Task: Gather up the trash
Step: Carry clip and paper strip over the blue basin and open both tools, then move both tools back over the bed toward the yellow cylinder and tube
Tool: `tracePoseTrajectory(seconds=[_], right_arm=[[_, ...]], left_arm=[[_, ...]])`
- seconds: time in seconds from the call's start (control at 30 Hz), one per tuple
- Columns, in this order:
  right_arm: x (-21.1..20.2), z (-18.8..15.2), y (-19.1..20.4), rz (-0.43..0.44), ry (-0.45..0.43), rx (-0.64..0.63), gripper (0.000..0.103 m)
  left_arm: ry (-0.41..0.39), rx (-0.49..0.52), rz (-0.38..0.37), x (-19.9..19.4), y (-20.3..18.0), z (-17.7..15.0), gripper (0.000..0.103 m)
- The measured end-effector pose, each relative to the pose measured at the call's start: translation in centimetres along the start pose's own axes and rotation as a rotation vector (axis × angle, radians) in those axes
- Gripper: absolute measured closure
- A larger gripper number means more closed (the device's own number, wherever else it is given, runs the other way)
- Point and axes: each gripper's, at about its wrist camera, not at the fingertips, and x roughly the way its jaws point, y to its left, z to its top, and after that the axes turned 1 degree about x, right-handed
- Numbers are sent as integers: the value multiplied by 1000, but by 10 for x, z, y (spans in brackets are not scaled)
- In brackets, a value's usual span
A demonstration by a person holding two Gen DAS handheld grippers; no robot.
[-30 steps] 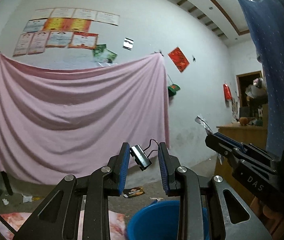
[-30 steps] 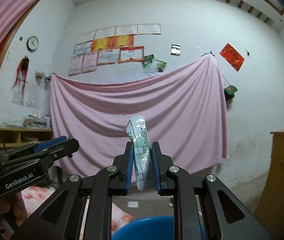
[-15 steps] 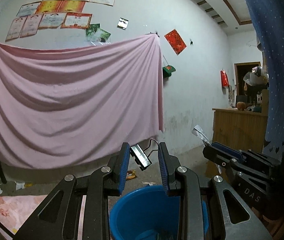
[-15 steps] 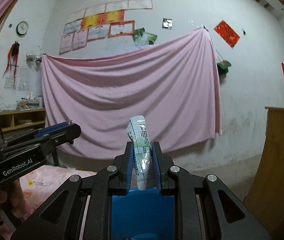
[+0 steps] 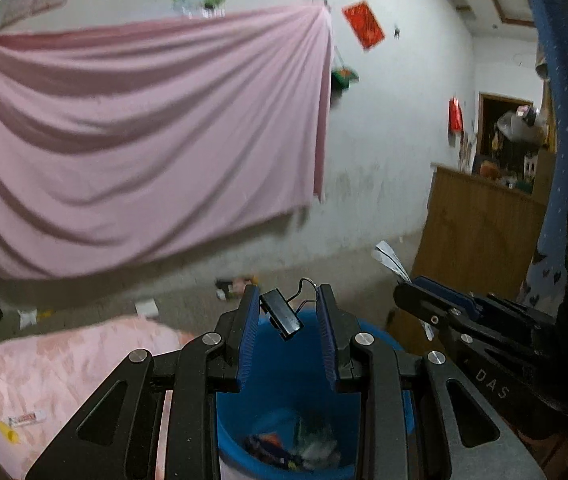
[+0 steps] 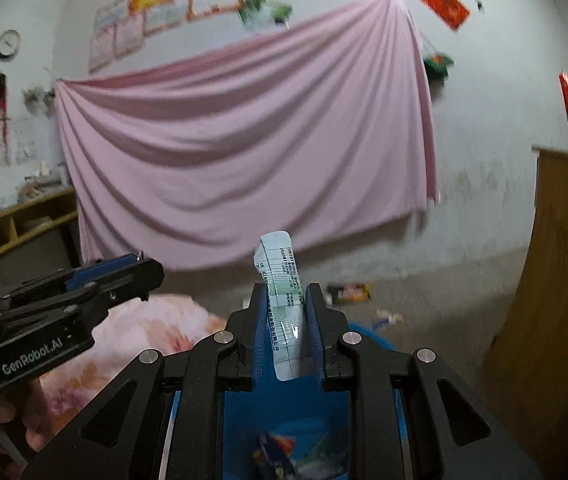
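My left gripper (image 5: 287,305) is shut on a black binder clip (image 5: 282,314), held by its wire handles above a blue bucket (image 5: 379,344) with trash in its bottom. My right gripper (image 6: 285,300) is shut on a white and green printed wrapper (image 6: 282,304) that sticks up between the blue pads, above the same bucket (image 6: 284,412). The right gripper also shows at the right of the left wrist view (image 5: 423,296), with the wrapper's tip (image 5: 387,258). The left gripper shows at the left of the right wrist view (image 6: 140,270).
A pink floral cloth (image 5: 44,368) lies left of the bucket with a small tube (image 5: 26,418) on it. Litter (image 5: 236,284) lies on the floor by the wall. A pink sheet (image 5: 144,140) hangs on the wall. A wooden cabinet (image 5: 479,236) stands at the right.
Both grippers have tilted downward and moved over the bucket; its inside and the trash in it now show. Both still hold their items.
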Motion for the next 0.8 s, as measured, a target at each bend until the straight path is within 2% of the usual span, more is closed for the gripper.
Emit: tracePoseTrajectory(seconds=[0.17, 0.43, 0.5, 0.6, 0.67, 0.8], right_arm=[[15, -6, -1, 9, 97, 23, 84], [32, -20, -1, -31, 227, 29, 84], [35, -22, -2, -38, 248, 32, 84], [37, -23, -1, -58, 270, 25, 82], [39, -24, -2, -69, 282, 24, 74], [42, -24, -3, -83, 299, 20, 72]], left_arm=[[102, -58, -18, 18, 13, -7, 79], [234, -133, -43, 38, 28, -14, 78], [249, -143, -53, 40, 29, -15, 75], [260, -154, -62, 41, 28, -16, 66], [268, -156, -67, 41, 28, -16, 66], [282, -162, -54, 42, 30, -14, 65]])
